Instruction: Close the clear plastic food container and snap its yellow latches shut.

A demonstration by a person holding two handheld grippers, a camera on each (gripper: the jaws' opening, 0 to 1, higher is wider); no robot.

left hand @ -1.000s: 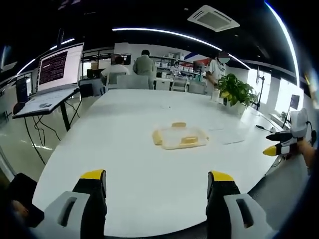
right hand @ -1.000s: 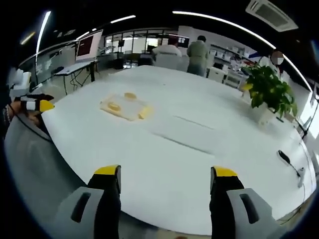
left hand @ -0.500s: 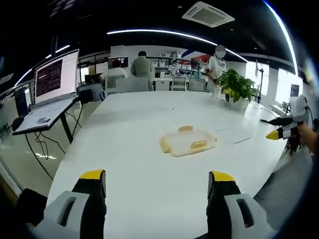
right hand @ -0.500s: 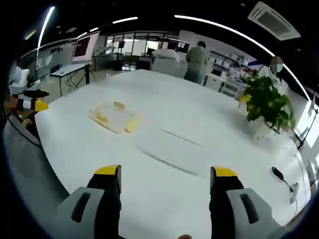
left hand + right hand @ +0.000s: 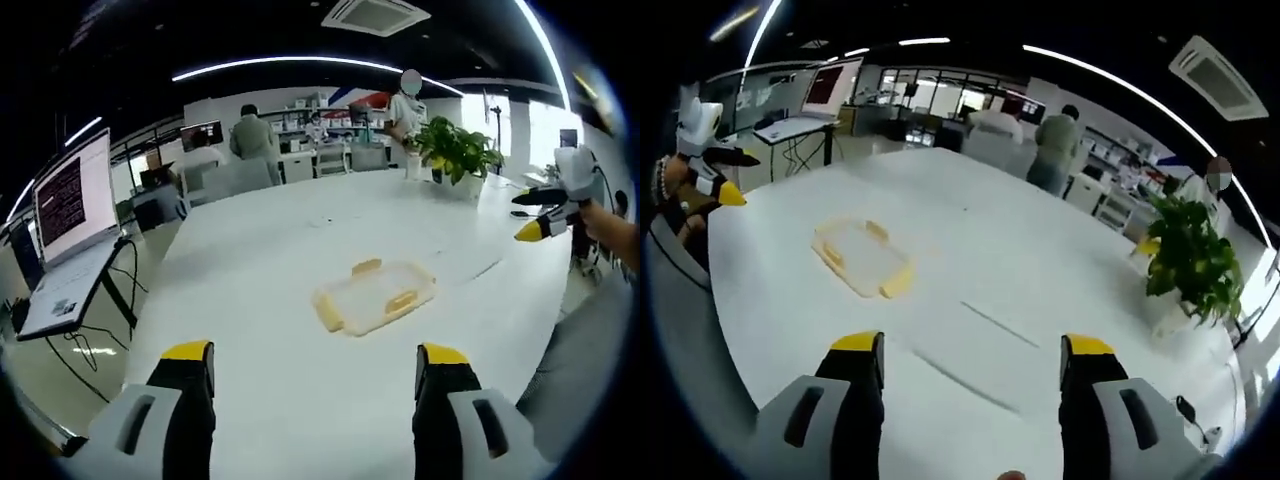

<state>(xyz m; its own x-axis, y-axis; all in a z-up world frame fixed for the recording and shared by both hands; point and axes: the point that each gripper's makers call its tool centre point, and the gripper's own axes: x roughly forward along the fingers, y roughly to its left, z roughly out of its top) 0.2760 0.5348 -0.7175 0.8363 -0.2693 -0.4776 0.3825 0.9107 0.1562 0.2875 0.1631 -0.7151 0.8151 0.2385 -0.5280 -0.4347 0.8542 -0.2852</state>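
Lying flat on the white table (image 5: 250, 270), the clear plastic food container (image 5: 375, 297) sits well ahead of both claws, with yellow latches (image 5: 402, 301) showing along its edges; whether the lid is fully seated is hard to tell at this distance. The left claw (image 5: 312, 365) hangs over the near table edge with its jaws spread apart and nothing between them. The right claw (image 5: 967, 358) is likewise spread wide and empty, the container (image 5: 860, 257) ahead and to its left. A potted plant (image 5: 457, 152) stands at the far side of the table, a laptop (image 5: 62, 225) on a side stand, and people stand in the background.
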